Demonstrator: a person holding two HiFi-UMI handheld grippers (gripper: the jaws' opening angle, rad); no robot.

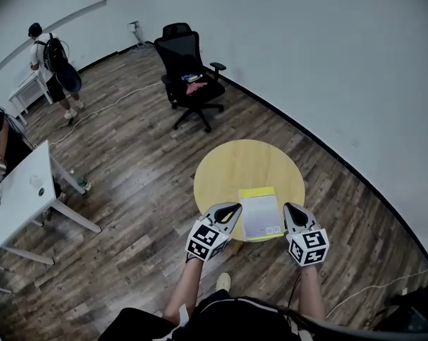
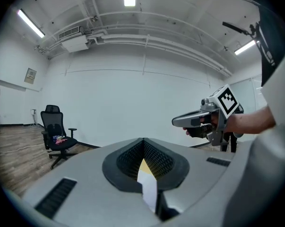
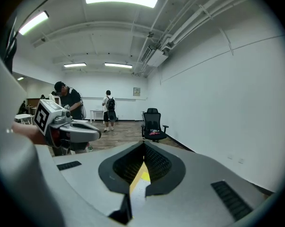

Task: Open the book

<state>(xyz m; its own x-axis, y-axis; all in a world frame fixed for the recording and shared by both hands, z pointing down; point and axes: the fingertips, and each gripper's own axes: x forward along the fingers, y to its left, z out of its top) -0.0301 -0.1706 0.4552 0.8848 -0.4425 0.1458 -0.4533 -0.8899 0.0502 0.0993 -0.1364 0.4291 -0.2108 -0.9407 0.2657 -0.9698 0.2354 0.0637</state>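
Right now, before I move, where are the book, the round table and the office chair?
book (image 1: 260, 217), head view, middle of its white cover.
round table (image 1: 245, 163), head view, bare yellow top beyond the book.
office chair (image 1: 178, 48), head view, its black backrest.

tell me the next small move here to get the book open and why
Probably open the right gripper and lower it to the right edge of the book to catch the cover. The book lies closed on the round table. The left gripper and the right gripper flank it with jaws together, holding nothing, so neither can take the cover yet.
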